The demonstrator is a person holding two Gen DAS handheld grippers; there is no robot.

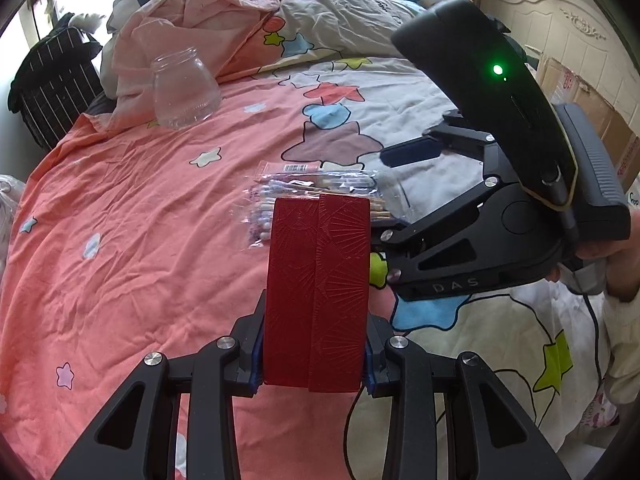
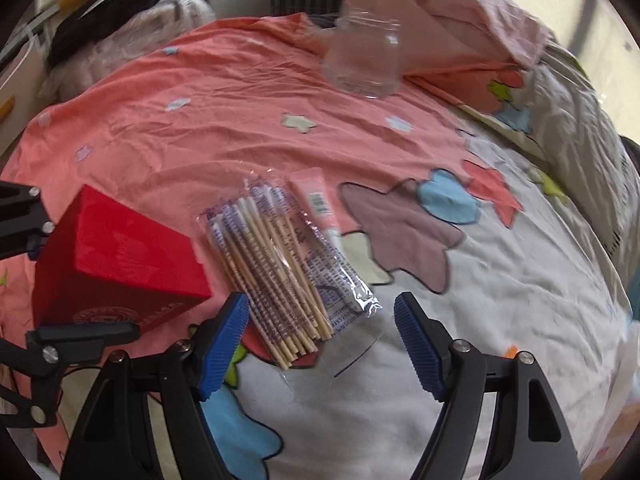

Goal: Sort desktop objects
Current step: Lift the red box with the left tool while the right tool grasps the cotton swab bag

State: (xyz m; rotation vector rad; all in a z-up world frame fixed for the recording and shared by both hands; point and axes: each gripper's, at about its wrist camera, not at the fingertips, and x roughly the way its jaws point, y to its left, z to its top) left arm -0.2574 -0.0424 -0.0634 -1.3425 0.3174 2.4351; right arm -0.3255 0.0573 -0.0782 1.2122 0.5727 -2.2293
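My left gripper (image 1: 314,354) is shut on a red box (image 1: 318,292), which stands up between its blue pads above the bedspread. The same red box (image 2: 116,256) shows at the left of the right wrist view. Just past it lies a clear packet of cotton swabs (image 1: 316,188), seen close up as the swab packet (image 2: 280,264), with a small pink tube (image 2: 314,196) lying against it. My right gripper (image 2: 320,332) is open just above the packet's near end, touching nothing. In the left wrist view the right gripper's (image 1: 400,184) fingers point at the packet from the right. A clear glass jar (image 1: 184,88), (image 2: 364,56) stands farther back.
A pink and white bedspread (image 1: 140,220) with star patches covers the surface. Crumpled bedding (image 1: 208,12) is piled at the back. A dark striped basket (image 1: 52,88) stands at the far left and cardboard boxes (image 1: 592,100) at the far right. A black cable (image 1: 356,412) trails over the bedspread.
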